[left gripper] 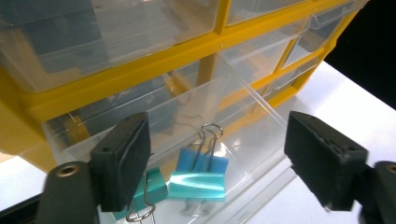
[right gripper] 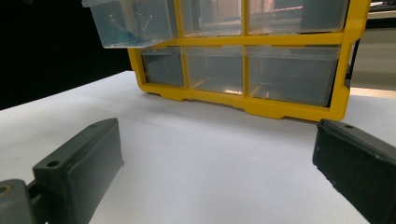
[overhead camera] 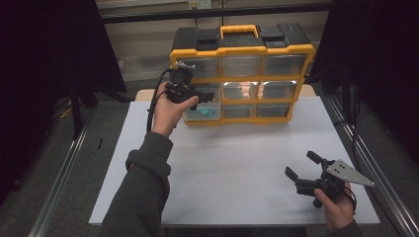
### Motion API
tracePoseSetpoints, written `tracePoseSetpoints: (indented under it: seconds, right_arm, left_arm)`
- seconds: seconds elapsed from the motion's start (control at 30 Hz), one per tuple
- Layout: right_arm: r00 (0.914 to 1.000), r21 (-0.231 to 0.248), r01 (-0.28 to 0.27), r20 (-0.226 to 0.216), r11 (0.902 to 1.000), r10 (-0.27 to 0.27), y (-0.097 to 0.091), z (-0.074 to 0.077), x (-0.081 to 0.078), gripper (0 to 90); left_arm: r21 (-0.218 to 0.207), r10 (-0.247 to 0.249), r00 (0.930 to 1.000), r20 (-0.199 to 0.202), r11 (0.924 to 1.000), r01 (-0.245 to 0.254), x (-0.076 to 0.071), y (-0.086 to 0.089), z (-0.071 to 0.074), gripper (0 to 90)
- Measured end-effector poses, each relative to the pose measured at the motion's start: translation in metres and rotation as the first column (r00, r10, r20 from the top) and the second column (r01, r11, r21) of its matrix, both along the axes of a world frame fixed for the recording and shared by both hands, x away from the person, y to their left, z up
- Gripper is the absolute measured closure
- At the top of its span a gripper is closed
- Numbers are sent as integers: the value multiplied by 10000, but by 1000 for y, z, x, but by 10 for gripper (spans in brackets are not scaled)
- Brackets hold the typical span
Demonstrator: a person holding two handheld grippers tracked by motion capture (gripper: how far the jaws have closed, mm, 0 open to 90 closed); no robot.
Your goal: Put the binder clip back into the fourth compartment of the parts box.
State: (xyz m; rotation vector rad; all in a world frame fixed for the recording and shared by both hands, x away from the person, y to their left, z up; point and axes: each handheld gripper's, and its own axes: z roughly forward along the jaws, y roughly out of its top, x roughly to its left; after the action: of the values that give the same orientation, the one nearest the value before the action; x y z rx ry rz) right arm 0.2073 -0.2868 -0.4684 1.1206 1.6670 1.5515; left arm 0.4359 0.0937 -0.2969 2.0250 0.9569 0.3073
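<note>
Left gripper (left gripper: pixel 217 161) released over an open drawer (left gripper: pixel 196 135)
Two blue binder clips (left gripper: pixel 198 179) lie inside the drawer of the yellow organizer (overhead camera: pixel 242 74) at 12 o'clock; the right gripper (overhead camera: pixel 302 170), also released, hovers above the tabletop (overhead camera: pixel 237 163) at 4 o'clock.

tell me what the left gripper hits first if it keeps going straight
Probably the blue binder clip lying in the pulled-out clear plastic drawer; the open left gripper frames it, though depth is unclear.
</note>
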Motion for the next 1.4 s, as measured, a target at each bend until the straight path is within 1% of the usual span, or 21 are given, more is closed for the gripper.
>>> tracePoseSetpoints:
  seconds: [0.07,0.17,0.2,0.27,0.33,0.37,0.53,0.57,0.6,0.67,0.77,0.8,0.87,0.93,0.97,1.03,1.07,1.1,1.23,1.33,1.4]
  right_arm:
    - [10000,7,-5,-7,10000,5,0,0,0,11]
    - [10000,-16,-9,-26,10000,8,0,0,0,11]
    - [10000,23,9,-25,10000,-9,1,0,1,11]
    - [10000,-47,31,-17,10000,-31,0,-1,0,11]
    - [9999,119,72,-90,9999,-70,0,-1,0,11]
    - [10000,20,71,-54,10000,-71,-1,-1,-1,11]
    - [9999,102,166,-46,9998,-166,-2,0,-2,11]
    - [9999,-13,102,-61,9999,-102,-2,0,-2,10]
    - [10000,-7,52,-85,10000,-52,-2,0,-2,11]
    - [9998,54,174,-79,9998,-174,0,0,-1,11]
    - [10000,-103,-2,-24,9999,2,0,-1,0,11]
    - [9999,-4,83,-85,10000,-83,1,-1,0,10]
    - [9999,43,124,-61,9999,-124,1,-1,0,10]
    - [9999,53,126,-72,9999,-125,1,-1,0,11]
    - [10000,-39,66,-65,10000,-66,1,-1,0,10]
    - [10000,-95,8,-60,10000,-9,1,-1,0,10]
    - [10000,-83,34,-78,10000,-35,0,-1,-1,10]
    - [10000,-81,34,-74,10000,-35,1,-1,0,10]
    - [10000,-169,-50,-41,9998,50,0,-1,-1,11]
    - [9999,2,101,-80,9999,-101,2,0,0,10]
    - [10000,-65,88,-47,9999,-88,2,0,0,11]
  left_arm:
    - [-301,131,9999,24,9995,-130,-2,2,0,152]
    - [-478,-90,9998,177,9988,98,-9,6,1,125]
    - [-635,-108,9997,202,9979,120,-12,7,1,111]
    - [-671,-239,9993,280,9974,257,-18,10,2,93]
    - [-705,-294,9989,369,9970,320,-23,13,2,86]
    - [-805,-340,9984,443,9961,375,-25,14,2,82]
    - [-1010,-460,9967,667,9935,526,-40,25,-1,72]
    - [-1053,-387,9969,690,9934,458,-43,26,-1,70]
    - [-1078,-508,9951,843,9924,598,-47,30,-2,68]
    - [-1231,-477,9942,961,9906,594,-53,34,-4,68]
    - [-1479,-506,9914,1206,9866,683,-65,43,-8,66]
    - [-1496,-487,9910,1250,9864,674,-68,45,-10,63]
    - [-1682,-501,9890,1393,9830,735,-75,52,-15,63]
    - [-1714,-364,9893,1410,9833,606,-81,58,-20,61]
    - [-1838,-338,9887,1458,9811,606,-83,61,-24,61]
    - [-1935,-215,9902,1381,9799,483,-87,67,-32,61]
    - [-1919,-236,9891,1450,9801,515,-89,70,-35,61]
    - [-2064,-166,9905,1367,9774,448,-91,73,-40,61]
    - [-2041,-31,9913,1319,9785,302,-98,86,-57,59]
    - [-2231,159,9914,1296,9747,135,-104,96,-69,57]
    - [-2281,226,9914,1291,9736,75,-107,101,-75,56]
